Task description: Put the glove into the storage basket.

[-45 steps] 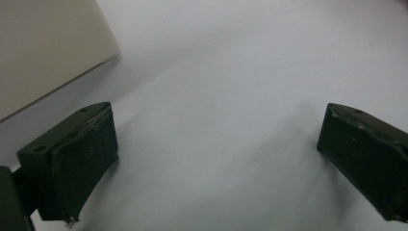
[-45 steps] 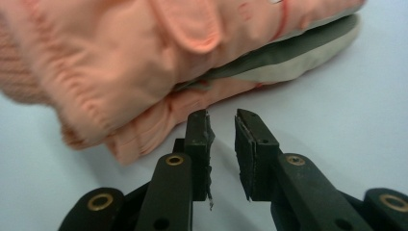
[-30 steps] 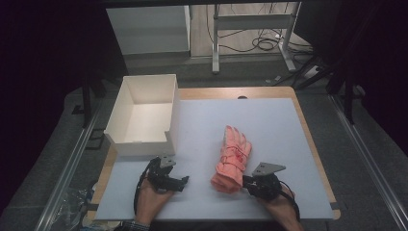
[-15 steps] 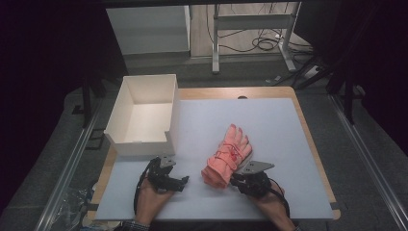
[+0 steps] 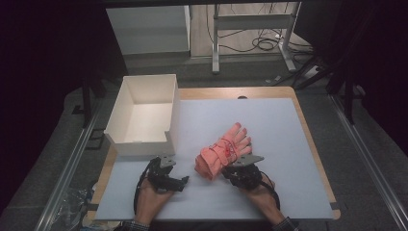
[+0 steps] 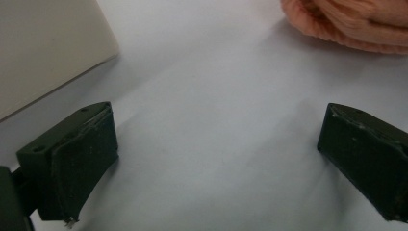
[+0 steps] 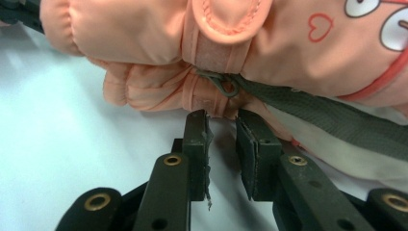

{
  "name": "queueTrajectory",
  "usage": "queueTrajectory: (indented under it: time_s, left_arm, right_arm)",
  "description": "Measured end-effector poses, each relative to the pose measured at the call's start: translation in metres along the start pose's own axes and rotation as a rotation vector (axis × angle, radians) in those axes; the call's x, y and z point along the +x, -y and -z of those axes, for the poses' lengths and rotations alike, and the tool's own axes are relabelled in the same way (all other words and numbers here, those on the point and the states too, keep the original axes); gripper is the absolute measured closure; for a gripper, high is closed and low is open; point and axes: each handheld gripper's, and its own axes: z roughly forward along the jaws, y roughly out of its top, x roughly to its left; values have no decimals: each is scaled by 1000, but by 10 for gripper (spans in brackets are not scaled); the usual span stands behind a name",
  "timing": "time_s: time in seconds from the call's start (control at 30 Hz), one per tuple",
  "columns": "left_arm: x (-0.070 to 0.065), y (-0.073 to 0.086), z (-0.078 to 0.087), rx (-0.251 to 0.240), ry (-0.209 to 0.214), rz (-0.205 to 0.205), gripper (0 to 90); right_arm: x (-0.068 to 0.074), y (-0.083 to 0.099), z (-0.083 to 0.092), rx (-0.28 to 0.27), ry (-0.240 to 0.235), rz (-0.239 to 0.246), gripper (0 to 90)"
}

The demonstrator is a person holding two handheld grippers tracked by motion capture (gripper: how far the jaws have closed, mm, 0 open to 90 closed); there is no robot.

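A pair of pink padded gloves lies on the white table mat, tilted, with the fingers toward the far right and the cuffs toward the near left. My right gripper sits at their near edge. In the right gripper view its jaws stand almost together and pinch a fold of pink glove fabric just below a small loop and a dark strap. My left gripper rests on the mat, open with nothing between its jaws. A glove cuff lies ahead of it.
A white open box stands at the table's left, just beyond my left gripper, and its corner is close by in the left gripper view. Wooden table edges frame the mat. Beyond the table lie floor, cables and frame legs.
My right gripper has moved left, and the gloves have swung with it from lying straight to lying tilted, cuffs now nearer my left gripper. The left gripper has stayed where it was.
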Motion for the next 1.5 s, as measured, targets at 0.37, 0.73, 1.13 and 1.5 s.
queueTrajectory:
  time_s: [0.37, 0.73, 1.13, 1.5]
  left_arm:
    - [1, -2, 0, 16, 8, -11, 0]
    - [6, -8, 5, 22, 79, -14, 27]
    - [-4, -33, 23, -10, 152, -46, 3]
    - [-11, -63, 33, -8, 191, -102, 3]
  right_arm:
    - [-3, 4, 12, -7, 17, -2, 691]
    - [-41, 21, 46, -23, 138, -46, 508]
    - [-83, 41, 70, -5, 277, -130, 266]
    - [-103, 52, 73, 31, 316, -189, 171]
